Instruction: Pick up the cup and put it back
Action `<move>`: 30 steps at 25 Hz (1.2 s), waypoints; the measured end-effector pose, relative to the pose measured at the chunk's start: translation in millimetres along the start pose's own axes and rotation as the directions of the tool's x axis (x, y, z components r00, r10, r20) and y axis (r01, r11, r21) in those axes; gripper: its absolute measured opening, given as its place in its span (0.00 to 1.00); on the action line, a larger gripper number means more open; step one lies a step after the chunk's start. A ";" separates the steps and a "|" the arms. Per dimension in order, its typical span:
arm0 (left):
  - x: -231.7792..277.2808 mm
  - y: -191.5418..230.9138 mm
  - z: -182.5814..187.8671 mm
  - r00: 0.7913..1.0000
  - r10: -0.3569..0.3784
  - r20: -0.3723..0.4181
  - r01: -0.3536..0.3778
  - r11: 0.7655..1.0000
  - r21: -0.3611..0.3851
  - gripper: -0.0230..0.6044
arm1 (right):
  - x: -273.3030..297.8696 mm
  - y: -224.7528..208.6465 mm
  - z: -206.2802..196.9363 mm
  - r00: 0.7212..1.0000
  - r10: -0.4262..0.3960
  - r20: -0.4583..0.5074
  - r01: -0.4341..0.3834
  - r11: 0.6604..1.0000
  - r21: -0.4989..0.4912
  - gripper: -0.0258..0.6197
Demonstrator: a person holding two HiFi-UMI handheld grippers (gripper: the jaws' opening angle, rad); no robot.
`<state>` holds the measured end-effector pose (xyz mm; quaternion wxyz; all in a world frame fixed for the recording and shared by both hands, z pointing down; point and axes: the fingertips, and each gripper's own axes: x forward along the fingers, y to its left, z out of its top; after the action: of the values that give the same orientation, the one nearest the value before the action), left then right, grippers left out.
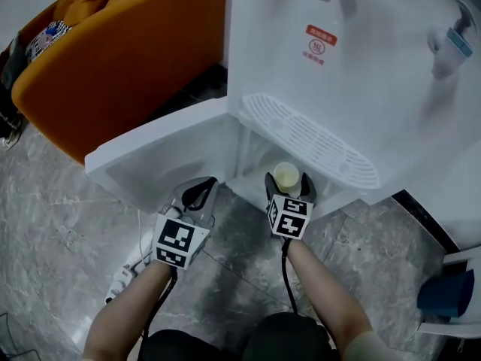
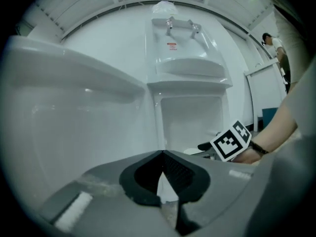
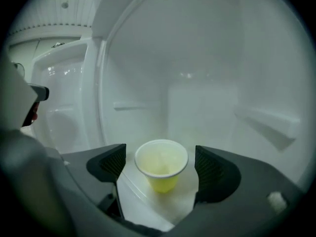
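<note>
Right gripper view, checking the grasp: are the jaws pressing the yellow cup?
No, the yellow cup stands between the right gripper's open jaws, with a gap on each side.

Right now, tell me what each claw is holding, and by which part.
Nothing is held. The right claw is open, its jaws standing either side of the yellow cup, clear of its walls. The left claw is shut and empty.

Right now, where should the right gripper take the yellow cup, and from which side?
Side wall of the cup, just under the rim, coming in level through the cabinet opening. It stands upright and tapers downward, so a pinch there should hold. The right gripper has its fingers open either side, not touching.
</note>
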<state>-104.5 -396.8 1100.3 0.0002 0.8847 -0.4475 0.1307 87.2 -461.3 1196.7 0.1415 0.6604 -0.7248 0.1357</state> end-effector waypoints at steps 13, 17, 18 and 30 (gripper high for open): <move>3.2 6.8 -12.2 0.999 0.001 -0.036 -0.002 1.000 -0.031 0.04 | 7.0 2.4 -19.0 0.998 0.051 -0.036 -0.053 0.997 -0.055 0.59; 1.8 10.6 -7.6 0.999 0.000 -0.035 -0.001 1.000 -0.025 0.04 | -7.2 16.7 -7.8 0.993 0.112 -0.028 -0.114 0.990 -0.077 0.59; -0.2 11.5 -4.8 0.999 -0.002 -0.043 0.000 0.999 -0.042 0.04 | -13.2 23.0 -1.7 0.990 0.136 -0.022 -0.137 0.986 -0.090 0.59; -78.0 16.8 88.0 0.996 -0.004 -0.084 0.001 0.999 -0.036 0.04 | -133.6 117.3 101.7 0.921 0.390 -0.012 -0.378 0.885 -0.272 0.59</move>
<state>-141.5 -355.5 995.3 0.0352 0.8788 -0.4484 0.1597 -20.5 -366.9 1050.3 0.1848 0.4813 -0.8555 0.0474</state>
